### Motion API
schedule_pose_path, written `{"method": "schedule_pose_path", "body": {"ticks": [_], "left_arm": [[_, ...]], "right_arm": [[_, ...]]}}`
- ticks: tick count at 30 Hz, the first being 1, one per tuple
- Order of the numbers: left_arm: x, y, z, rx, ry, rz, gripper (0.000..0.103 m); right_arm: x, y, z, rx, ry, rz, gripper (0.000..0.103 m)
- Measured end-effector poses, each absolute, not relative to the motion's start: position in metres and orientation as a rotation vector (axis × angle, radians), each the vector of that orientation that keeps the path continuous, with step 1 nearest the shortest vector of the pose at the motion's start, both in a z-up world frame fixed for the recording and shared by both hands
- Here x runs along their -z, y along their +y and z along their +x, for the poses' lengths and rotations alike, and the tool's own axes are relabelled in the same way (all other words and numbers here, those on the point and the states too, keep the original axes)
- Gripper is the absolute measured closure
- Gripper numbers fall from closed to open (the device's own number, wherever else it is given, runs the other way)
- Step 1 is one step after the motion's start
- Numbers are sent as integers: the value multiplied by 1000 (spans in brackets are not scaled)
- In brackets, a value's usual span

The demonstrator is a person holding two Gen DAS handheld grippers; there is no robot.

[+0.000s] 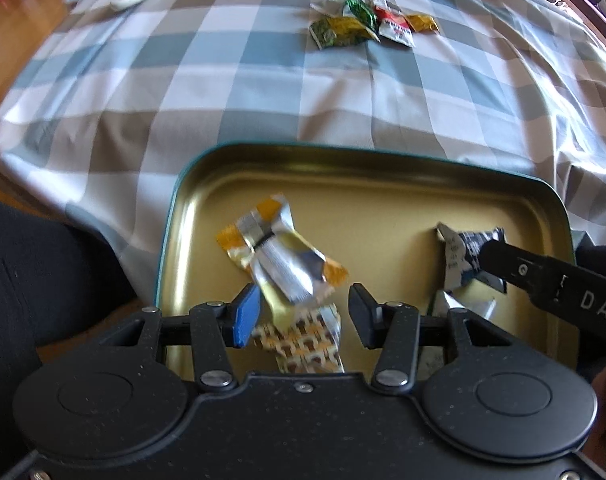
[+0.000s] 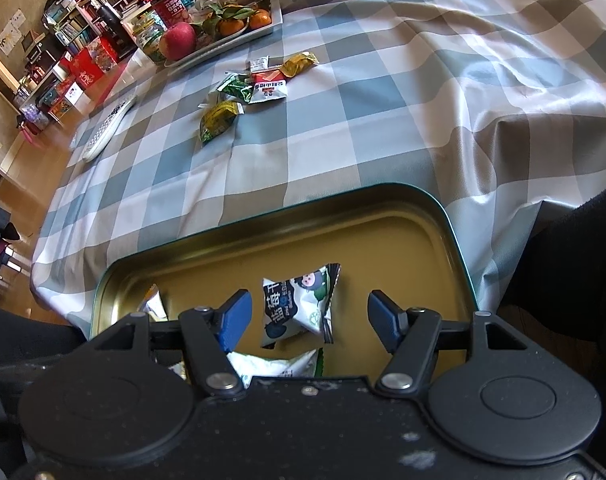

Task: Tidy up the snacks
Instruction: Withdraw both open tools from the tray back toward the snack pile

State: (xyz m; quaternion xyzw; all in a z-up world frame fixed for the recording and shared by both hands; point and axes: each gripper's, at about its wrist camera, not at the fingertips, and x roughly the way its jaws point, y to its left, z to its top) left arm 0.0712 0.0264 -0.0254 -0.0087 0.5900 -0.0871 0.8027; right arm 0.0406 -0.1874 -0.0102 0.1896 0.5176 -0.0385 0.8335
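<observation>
A gold tin tray with a teal rim sits at the near table edge; it also shows in the right wrist view. My left gripper is open above it, with a silver and orange snack packet loose between the fingers and a patterned packet below. My right gripper is open over a white and blue snack packet in the tray; another white packet lies under it. The right gripper's finger shows in the left wrist view. A pile of snack packets lies farther on the cloth, also seen from the right.
The checked tablecloth covers the table. A white remote lies at the left. A fruit tray with an apple and oranges stands at the back, beside jars and boxes. Shelves fill the far left wall.
</observation>
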Motion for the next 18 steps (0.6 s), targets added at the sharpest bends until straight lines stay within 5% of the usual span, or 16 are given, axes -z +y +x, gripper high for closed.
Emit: {"method": "schedule_pose_path", "body": {"ticks": [18], "left_arm": [[-12, 33, 56, 198, 1155, 4, 40]], "right_arm": [[-2, -181, 23, 16, 1128, 379, 33]]}}
